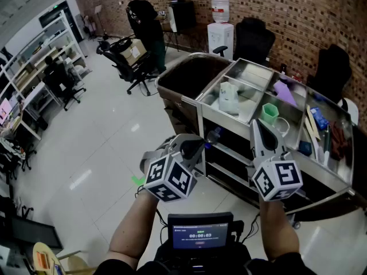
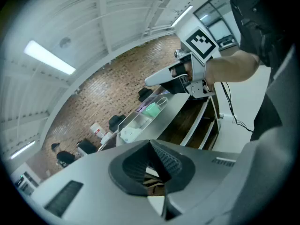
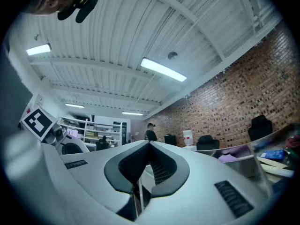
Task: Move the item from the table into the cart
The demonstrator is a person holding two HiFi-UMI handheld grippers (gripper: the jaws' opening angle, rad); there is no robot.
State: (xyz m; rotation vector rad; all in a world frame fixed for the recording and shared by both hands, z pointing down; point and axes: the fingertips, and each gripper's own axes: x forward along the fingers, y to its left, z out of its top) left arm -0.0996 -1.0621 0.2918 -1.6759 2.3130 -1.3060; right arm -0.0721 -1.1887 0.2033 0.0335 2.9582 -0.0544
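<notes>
**Standstill: nothing held on either side**

Nearest to the person, low at the chest, sits a small black device with a lit screen [image 1: 199,234]. Two bare forearms reach forward from either side of it. The left gripper [image 2: 150,143], grey with a black-and-white marker cube, points slightly downward. Its ribbed black pads are pressed together with nothing between them. The right gripper [image 3: 150,145] is of the same kind and is raised a little. It is clenched in the same way, and it is empty too. The two tools are near each other but apart.

Just in front of them stands the grey steel cart [image 1: 226,121], which has dark lower shelves and a top tray divided into compartments. In one compartment lies a white package [image 1: 228,98], perhaps a soft plastic bag; the view is too small to be sure. In the next compartment a light green plastic cup [image 1: 270,112] stands upright, and beyond it lies a flat purple thing [image 1: 285,92]. More small blue and dark things fill the right end of the tray. These things are already inside the cart, but which of them is the task's item I cannot tell.

Farther away on the white tiled floor [image 1: 103,142] is a black office chair [image 1: 123,56]. Next to it a person in dark clothes [image 1: 146,24] stands with the back turned. A white water dispenser [image 1: 220,30] stands against the red brick wall [image 1: 275,4].
</notes>
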